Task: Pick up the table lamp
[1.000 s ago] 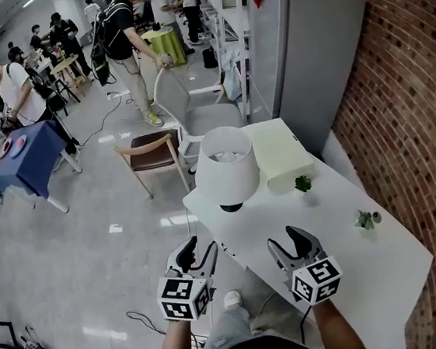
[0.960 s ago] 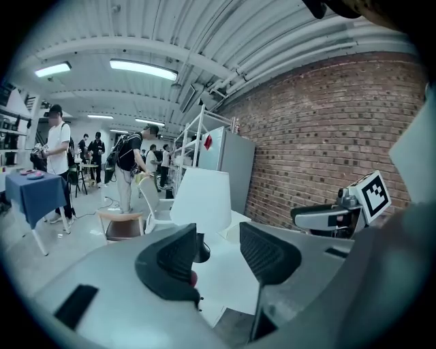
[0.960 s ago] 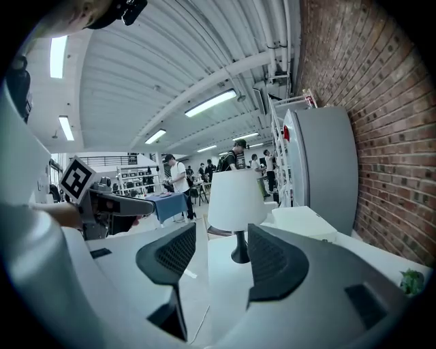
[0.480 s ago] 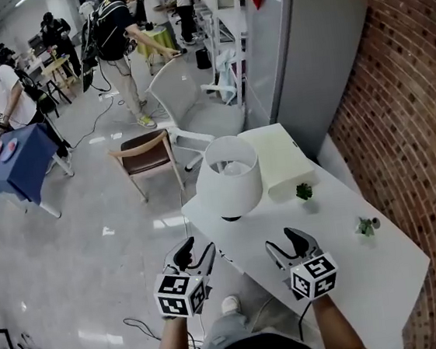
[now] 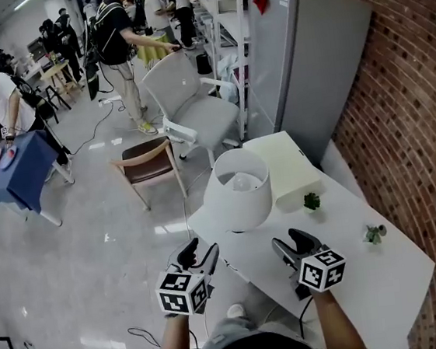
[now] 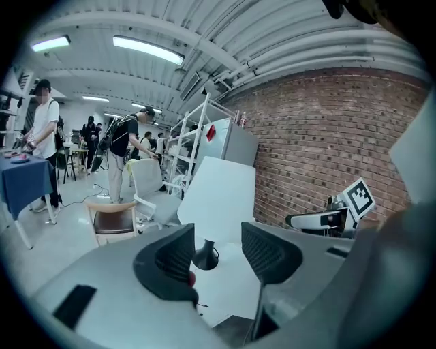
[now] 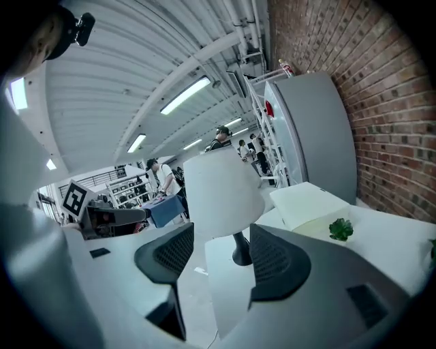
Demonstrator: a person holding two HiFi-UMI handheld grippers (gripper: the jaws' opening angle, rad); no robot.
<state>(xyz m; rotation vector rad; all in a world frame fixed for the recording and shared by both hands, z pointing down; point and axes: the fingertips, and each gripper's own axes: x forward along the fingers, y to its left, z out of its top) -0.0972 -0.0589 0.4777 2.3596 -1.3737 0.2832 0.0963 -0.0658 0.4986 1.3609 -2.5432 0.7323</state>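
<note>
Table lamp (image 5: 238, 191) upright mid-frame in the head view, on the left end of the white table (image 5: 354, 271), untouched. Just below it, left gripper (image 5: 198, 252) and right gripper (image 5: 290, 241), both short of the shade, jaws just been opening, nothing between them.

In the left gripper view, lamp (image 6: 218, 194) at centre frame, framed by the spread jaws but well beyond the pads; empty-handed.

In the right gripper view, much the same: lamp (image 7: 221, 194) at centre, past wide-apart, empty jaws.

By the look of it, approach only; reaching in, closing and lifting all left to do.
</note>
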